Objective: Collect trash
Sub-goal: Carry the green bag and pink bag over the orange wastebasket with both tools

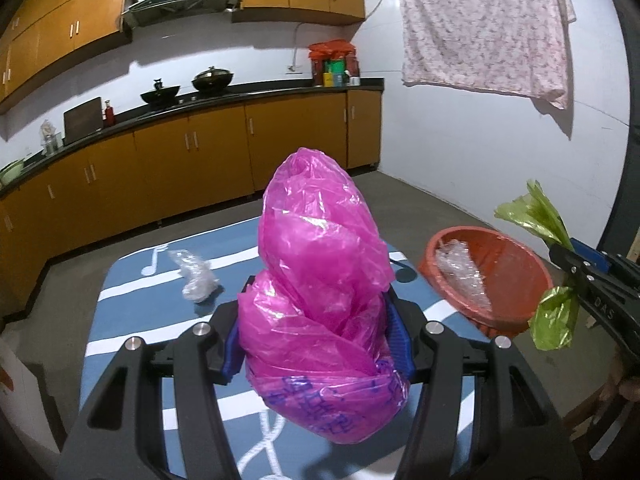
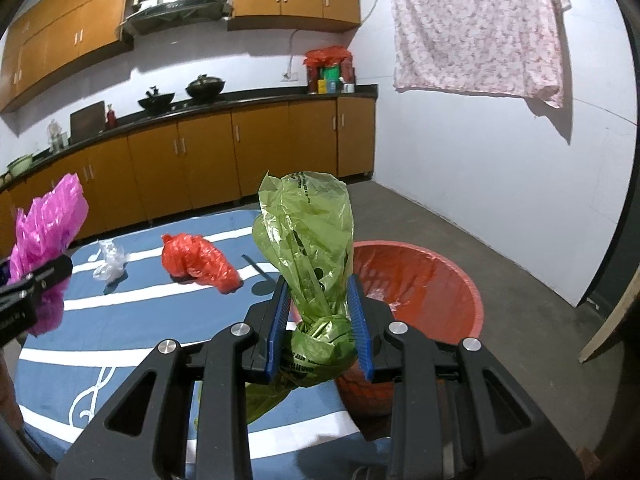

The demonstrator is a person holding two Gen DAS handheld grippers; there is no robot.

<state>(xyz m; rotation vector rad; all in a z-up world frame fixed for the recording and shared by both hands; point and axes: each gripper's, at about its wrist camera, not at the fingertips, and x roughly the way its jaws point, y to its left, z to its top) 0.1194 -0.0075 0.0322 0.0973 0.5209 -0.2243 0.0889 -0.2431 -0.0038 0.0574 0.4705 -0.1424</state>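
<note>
The left gripper (image 1: 316, 328) has its fingers clamped on a crumpled pink bag (image 1: 320, 280), held up above the table (image 1: 132, 320) to the left of the red basin (image 1: 492, 276). The right gripper (image 2: 320, 328) is clamped on a bunched green bag (image 2: 308, 248), just left of the basin's near rim and lifted clear of the table.

Both bags look very light, thin and soft. They should crush flat under the pads and spring back when let go, and the film looks slick, so a pinch across a thick, twisted wad ought to hold better than one on a loose flap. The green bag is pinched at its knotted neck, which seems a sound spot.

2 more pieces lie on the table left of the basin: a crumpled red bag (image 2: 200, 264) nearest it, and a clear plastic scrap (image 2: 110, 262) farther left. More clear plastic (image 1: 460, 276) already sits inside the basin.

The table wears a blue cloth with white stripes and music notes; the basin stands at its right edge. Beyond it are a grey floor, orange cabinets (image 2: 208, 152) under a dark counter with 2 woks, white walls and a flowered cloth (image 2: 476, 28) hanging at the right.
</note>
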